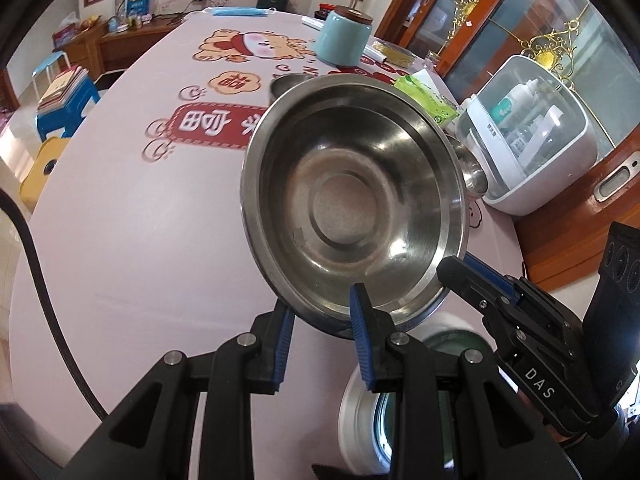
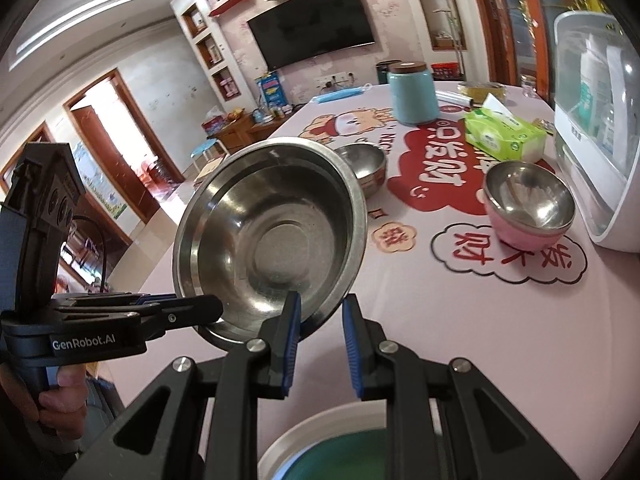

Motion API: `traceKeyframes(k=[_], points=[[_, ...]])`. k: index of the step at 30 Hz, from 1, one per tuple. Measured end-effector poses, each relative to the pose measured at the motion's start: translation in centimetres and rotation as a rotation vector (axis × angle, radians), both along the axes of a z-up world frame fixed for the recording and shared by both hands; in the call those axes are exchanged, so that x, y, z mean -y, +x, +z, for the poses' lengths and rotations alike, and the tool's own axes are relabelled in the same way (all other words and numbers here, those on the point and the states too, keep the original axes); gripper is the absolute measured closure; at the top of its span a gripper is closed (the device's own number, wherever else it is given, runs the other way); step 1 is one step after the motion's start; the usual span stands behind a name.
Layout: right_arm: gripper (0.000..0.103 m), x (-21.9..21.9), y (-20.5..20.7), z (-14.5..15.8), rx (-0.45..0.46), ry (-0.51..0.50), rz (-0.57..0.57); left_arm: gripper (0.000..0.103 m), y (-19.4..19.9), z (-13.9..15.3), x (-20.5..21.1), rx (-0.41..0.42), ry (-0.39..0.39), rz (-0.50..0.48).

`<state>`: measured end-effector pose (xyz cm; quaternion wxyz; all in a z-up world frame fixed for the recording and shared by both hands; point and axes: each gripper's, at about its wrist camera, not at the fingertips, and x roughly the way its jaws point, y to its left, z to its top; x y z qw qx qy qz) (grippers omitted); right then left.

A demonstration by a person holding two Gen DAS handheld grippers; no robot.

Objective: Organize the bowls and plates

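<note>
The big round shiny steel bowl (image 1: 352, 196) is up in the air above the pink table cloth with red and yellow cartoon pictures (image 1: 132, 216). It is tipped, with its open side facing back toward the two cameras and a bit up. Its flat bottom points away, toward the far end of the table. The bowl is round, so it has no long side; its rim stands slanted, with the near edge low and the far edge high.

The left gripper (image 1: 322, 320) has its blue pads clamped on the near rim of the bowl, one pad inside and one outside. The right gripper (image 2: 320, 320) grips the rim too, a little way along the edge, though from its own camera only one blue pad clearly touches the steel. In the left view its black fingers (image 1: 472, 280) come in from the right side and pinch the rim.

Under the grippers, near the table edge, sits a white plate with a green middle (image 2: 332, 444).

Farther off stand a small pink bowl with a steel inside (image 2: 528, 204) and a small all-steel bowl (image 2: 362, 162). A green tissue pack (image 2: 504, 136) and a light blue jar with a brown lid (image 2: 412, 92) sit behind them. A white box with a clear lid (image 2: 596, 120) is at the right.
</note>
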<state>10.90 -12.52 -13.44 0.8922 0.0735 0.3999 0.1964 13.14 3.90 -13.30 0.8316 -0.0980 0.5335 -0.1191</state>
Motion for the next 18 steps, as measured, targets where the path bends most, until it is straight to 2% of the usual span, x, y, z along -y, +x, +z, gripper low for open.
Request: traceKeyframes(k=[10, 18], points=[[0.083, -2.9, -3.9, -0.3, -0.031, -0.016, 0.058, 0.077, -4.8, -0.4, -2.8, -0.03, -0.004, 0.032], [0.083, -5.3, -6.9, -1.8, -0.082, -0.062, 0.081, 0.076, -8.4, -2.6, -5.0, -0.096, -0.014, 0.054]])
